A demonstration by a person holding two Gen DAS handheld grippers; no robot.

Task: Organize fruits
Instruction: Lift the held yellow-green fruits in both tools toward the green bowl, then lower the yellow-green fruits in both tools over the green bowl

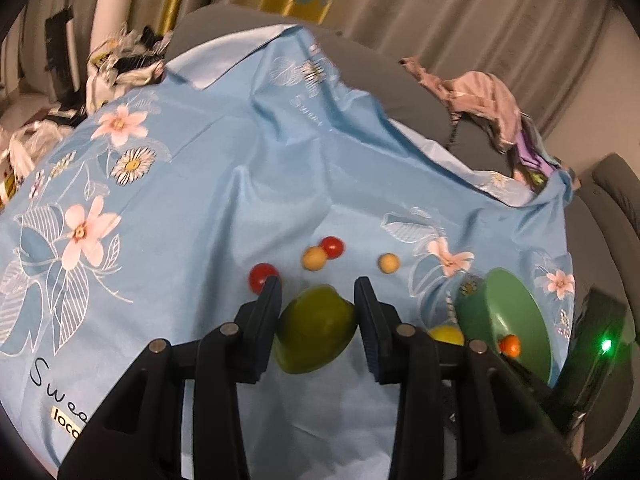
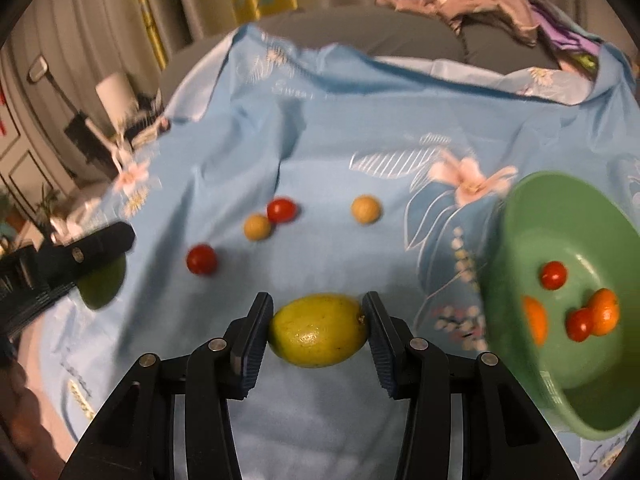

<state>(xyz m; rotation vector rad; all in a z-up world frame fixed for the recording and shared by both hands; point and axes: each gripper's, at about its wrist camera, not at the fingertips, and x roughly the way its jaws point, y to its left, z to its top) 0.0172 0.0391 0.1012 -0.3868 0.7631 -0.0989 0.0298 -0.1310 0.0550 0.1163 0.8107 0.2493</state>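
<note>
Round green plastic bowl [image 2: 520, 240] sits right of the right gripper [image 2: 318, 330], on the light-blue floral cloth [image 2: 320, 140]. Inside it: small red cherry tomato [image 2: 554, 275] toward the far wall, another red tomato [image 2: 579, 324] touching a small orange citrus [image 2: 606, 312], plus a 2nd orange fruit [image 2: 536, 320], blurred, nearer the fingers. Left wrist view shows only one orange fruit [image 1: 510, 345] in the same bowl [image 1: 516, 300].

Right gripper clenched on a yellow-green oval lemon [image 2: 318, 330], held lengthwise, each pad pressing one end.

Left gripper [image 1: 316, 330] clamped on a darker green lime-like fruit [image 1: 316, 330], wedged btwn both pads.

Beyond the right fingertips, loose on cloth: red tomato [image 2: 202, 259] to the left, tan round fruit [image 2: 258, 227] touching another red tomato [image 2: 282, 210], and a 2nd tan fruit [image 2: 366, 210] apart to the right. Right of left fingers, yellow lemon [image 1: 446, 335] just beside bowl.
</note>
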